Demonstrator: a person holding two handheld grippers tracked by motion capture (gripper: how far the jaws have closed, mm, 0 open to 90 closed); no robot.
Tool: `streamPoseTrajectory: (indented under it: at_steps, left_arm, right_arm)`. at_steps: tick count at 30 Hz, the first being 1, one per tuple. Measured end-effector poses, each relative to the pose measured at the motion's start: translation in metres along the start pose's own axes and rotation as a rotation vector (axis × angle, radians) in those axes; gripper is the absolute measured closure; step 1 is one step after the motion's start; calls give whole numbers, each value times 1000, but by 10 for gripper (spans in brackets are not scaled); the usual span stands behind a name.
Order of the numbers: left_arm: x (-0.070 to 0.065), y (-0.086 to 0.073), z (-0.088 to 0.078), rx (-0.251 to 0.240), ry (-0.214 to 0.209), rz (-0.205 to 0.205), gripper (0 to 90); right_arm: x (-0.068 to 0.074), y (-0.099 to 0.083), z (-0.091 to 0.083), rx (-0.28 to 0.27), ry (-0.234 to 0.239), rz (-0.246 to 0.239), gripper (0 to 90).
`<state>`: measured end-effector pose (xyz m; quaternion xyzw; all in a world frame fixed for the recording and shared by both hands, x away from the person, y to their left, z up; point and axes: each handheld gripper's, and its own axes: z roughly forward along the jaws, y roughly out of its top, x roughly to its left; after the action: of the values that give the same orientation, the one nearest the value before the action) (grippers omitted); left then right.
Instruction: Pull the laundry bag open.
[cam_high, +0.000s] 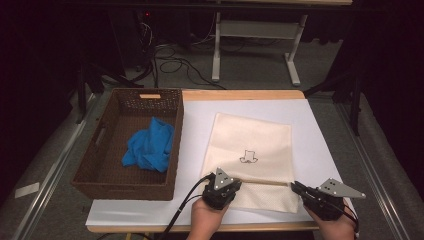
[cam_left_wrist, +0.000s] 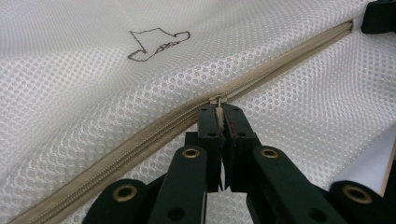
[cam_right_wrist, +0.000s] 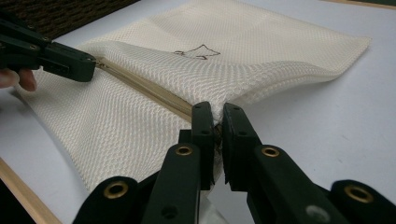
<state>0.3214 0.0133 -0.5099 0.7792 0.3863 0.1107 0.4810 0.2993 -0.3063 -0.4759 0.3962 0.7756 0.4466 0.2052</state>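
i have a cream mesh laundry bag (cam_high: 252, 150) lying flat on the white sheet (cam_high: 310, 130) that covers the table, just right of the brown wicker basket (cam_high: 95, 165). a blue cloth (cam_high: 149, 145) sits bunched inside that basket. the bag has a small dark outline drawing (cam_high: 248, 157) on it, and a tan zipper (cam_left_wrist: 140, 140) runs across its near end. my left gripper (cam_left_wrist: 221, 105) is closed on the zipper pull (cam_left_wrist: 218, 100), with the pull pinched between the jaw tips. my right gripper (cam_right_wrist: 215, 121) is clamped on the bag's edge at the right end of the zipper, and the mesh is bunched up between its jaws. in the right gripper view my left gripper sits at the far end of the zipper.
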Motion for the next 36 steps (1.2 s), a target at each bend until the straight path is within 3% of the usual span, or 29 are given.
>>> streamPoseTrajectory:
  at_steps: [3,7,12,15,18,19,20,23,24,25,27,30,33,36]
  left_arm:
    - [5,-3,-2,3,18,-16,870]
    - [9,-5,-6,2,22,-24,870]
    - [10,-5,-10,12,30,-13,871]
    - [17,-7,-16,16,49,-24,871]
    - [17,-7,-17,28,65,-6,871]
    - [19,-6,-19,11,51,-25,871]
    - [20,-6,-21,18,54,-11,871]
    - [25,-6,-24,21,49,-36,872]
    - [27,-7,-26,29,84,-37,872]
    - [30,-7,-28,26,63,-44,872]
    - [27,-7,-27,39,89,-24,872]
    - [29,-7,-27,42,79,-29,871]
    - [28,-7,-30,56,85,9,872]
    - [27,-6,-31,59,85,16,872]
  right_arm:
    - [-1,0,-1,3,-21,12,857]
    - [-2,-1,-1,2,-14,12,858]
    - [-1,-1,0,9,-20,-3,860]
    - [-8,-2,-5,0,-5,30,861]
    - [-6,-4,-2,15,-7,11,861]
    - [-6,-2,-3,5,2,17,861]
    - [-5,-1,-3,1,3,17,861]
    - [-4,-2,-2,10,-3,6,862]
    - [-6,-3,-3,7,9,24,863]
    - [-9,-3,-4,3,-8,38,863]
    - [-11,-4,-4,6,6,39,862]
    - [-10,-3,-4,1,8,42,862]
    - [-10,-4,-4,6,12,32,862]
    - [-9,-4,-3,7,13,28,862]
